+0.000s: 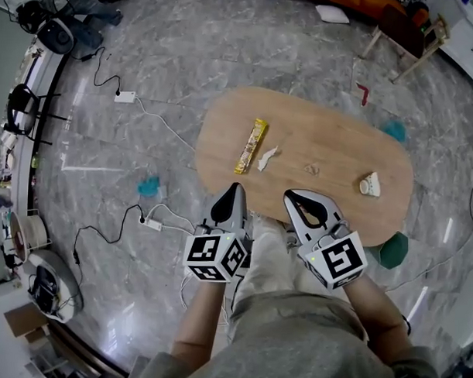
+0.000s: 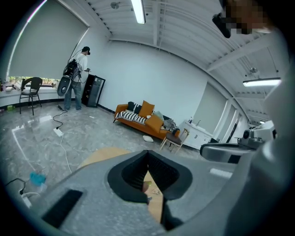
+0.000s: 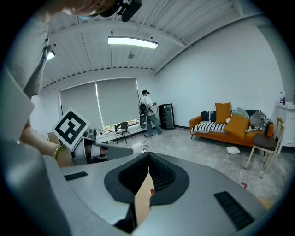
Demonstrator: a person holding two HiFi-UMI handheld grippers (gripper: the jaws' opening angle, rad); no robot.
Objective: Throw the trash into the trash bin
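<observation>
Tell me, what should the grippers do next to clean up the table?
Probably open the left gripper and reach it to the yellow wrapper. Its jaws are shut and empty at the near edge of the table, and the wrapper lies just ahead of it.

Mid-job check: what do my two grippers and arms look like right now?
The left gripper and right gripper are grey tapered shells with black ribbed lining inside the jaws. Each carries a cube of black-and-white square markers at its rear. No cables show. The forearms are unsleeved, and the clothing is greyish khaki.
</observation>
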